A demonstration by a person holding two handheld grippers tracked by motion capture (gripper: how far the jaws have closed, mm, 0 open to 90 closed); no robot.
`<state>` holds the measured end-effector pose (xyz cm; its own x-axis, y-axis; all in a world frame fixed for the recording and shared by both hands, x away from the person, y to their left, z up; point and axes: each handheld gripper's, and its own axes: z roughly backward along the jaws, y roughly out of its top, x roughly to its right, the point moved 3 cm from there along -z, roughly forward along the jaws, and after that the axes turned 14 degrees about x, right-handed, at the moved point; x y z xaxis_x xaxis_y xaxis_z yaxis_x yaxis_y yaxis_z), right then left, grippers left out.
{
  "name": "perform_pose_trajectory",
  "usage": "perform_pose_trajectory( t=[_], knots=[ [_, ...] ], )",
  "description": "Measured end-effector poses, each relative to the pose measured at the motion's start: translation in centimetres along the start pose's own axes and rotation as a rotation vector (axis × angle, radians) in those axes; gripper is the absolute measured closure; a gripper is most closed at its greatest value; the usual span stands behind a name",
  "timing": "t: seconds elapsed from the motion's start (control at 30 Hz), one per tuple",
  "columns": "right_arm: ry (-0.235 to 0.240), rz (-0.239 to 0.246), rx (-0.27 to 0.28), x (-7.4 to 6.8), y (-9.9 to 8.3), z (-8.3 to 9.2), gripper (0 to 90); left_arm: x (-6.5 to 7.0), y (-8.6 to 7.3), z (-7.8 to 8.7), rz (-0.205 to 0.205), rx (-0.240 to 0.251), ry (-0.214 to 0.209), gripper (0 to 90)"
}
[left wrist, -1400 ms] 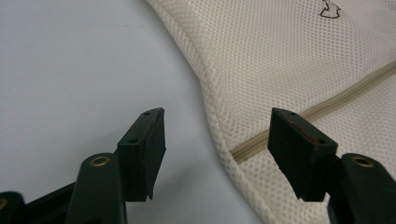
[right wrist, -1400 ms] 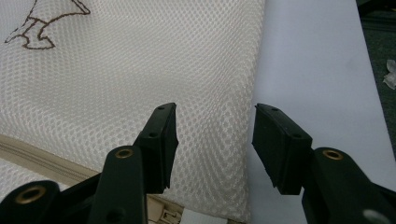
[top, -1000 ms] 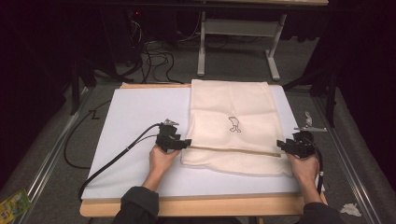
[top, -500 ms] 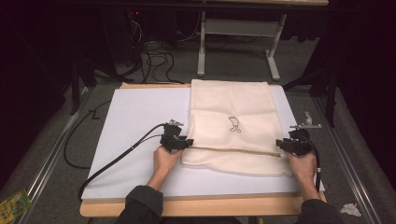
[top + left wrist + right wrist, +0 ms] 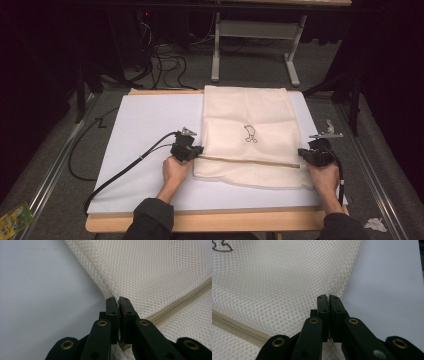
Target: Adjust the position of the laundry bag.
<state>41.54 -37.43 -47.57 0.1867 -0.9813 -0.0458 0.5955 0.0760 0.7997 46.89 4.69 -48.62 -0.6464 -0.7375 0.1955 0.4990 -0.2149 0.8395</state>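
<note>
Both the left gripper (image 5: pixel 199 151) and right gripper (image 5: pixel 302 154) pinch the mesh laundry bag (image 5: pixel 248 120) at centre frame; thin mesh may slip out if pulled unevenly.

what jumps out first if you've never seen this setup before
A cream mesh bag lies on the right half of a white mat, a small dark emblem at its middle. The left gripper and right gripper are each shut on one side edge of it, at either end of its zipper.
</note>
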Motion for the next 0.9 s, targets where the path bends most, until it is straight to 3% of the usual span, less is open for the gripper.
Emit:
perform_pose_trajectory(
  t=[0.57,0.9],
  knots=[
    [0.073,0.019,0.036,-2.1,0.5,-0.3,90.0,-1.6,0.7,2.9,-0.010,0.035,0.031,88.0],
    [0.124,0.061,0.062,-4.0,1.3,-0.2,90.0,-3.0,0.7,5.0,0.015,0.059,0.047,87.9]
  ],
)
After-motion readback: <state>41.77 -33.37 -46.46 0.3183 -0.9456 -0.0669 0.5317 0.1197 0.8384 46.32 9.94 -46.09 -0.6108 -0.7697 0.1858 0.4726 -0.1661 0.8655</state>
